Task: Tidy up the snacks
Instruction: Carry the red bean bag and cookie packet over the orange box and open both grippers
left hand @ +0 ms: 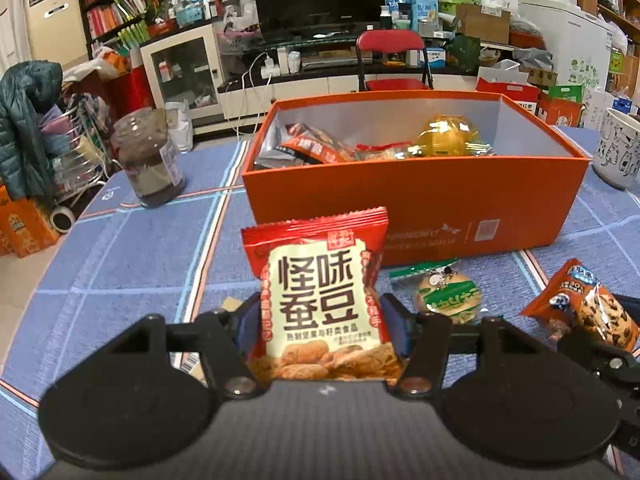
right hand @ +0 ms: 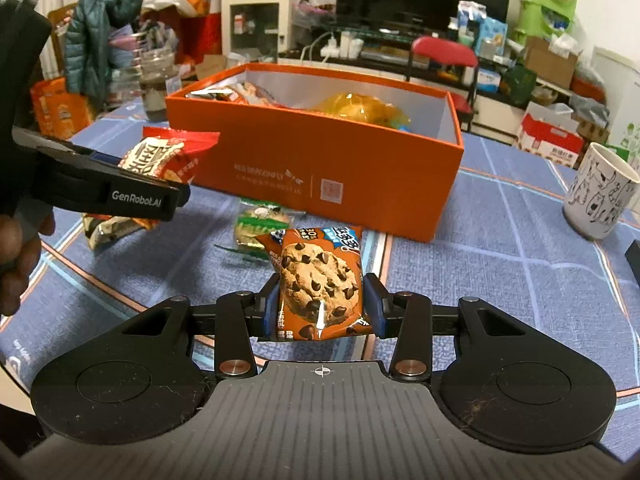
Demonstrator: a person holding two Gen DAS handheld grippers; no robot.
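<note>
Risk: slippery bean packet (left hand: pixel 320 300) and cookie packet (right hand: pixel 320 286), each clamped between jaws, could slide out short of box (left hand: pixel 416 208).

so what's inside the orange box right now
The orange box holds several snack packets on its left side and a yellow wrapped item toward the right. Its near wall hides the floor and anything lying low, so the full count cannot be told.

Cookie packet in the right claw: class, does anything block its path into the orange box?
Nothing visible does. The cookie packet is held above the table, the orange box is open-topped, and the green-wrapped snack lies low on the cloth between them.
</note>
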